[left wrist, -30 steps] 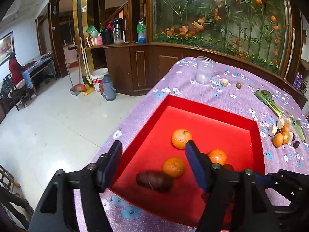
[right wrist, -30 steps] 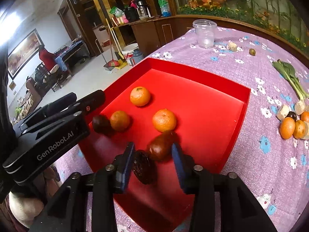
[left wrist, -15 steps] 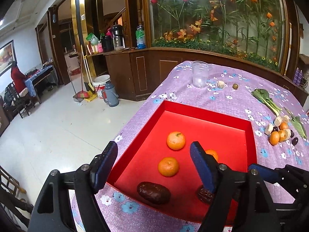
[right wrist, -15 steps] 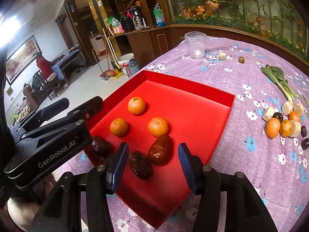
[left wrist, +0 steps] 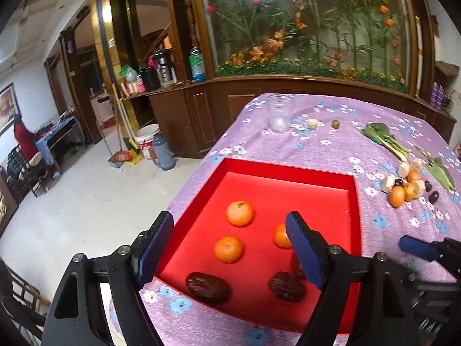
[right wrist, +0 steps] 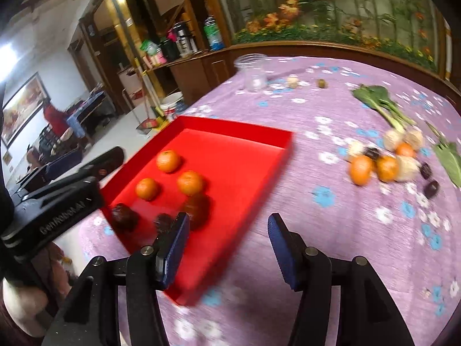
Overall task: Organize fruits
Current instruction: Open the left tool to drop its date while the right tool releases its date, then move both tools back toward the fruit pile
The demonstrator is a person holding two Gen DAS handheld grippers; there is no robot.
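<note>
A: In the red tray (left wrist: 288,170), three oranges and three dark dates lie loose. More fruit (right wrist: 386,164) waits in a cluster on the purple cloth (right wrist: 331,230).

B: Gripper status?

A: The left gripper (left wrist: 230,248) is wide open and empty. The right gripper (right wrist: 227,248) is empty, its jaws just opening.

B: Hazard?

A: Probably crowding: closing on one piece could knock its touching neighbours away.

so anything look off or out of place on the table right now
Nothing spilled or damaged. The odd bit is a mixed pile of oranges, dark fruits and pale chunks left on the purple cloth, outside the red tray.
</note>
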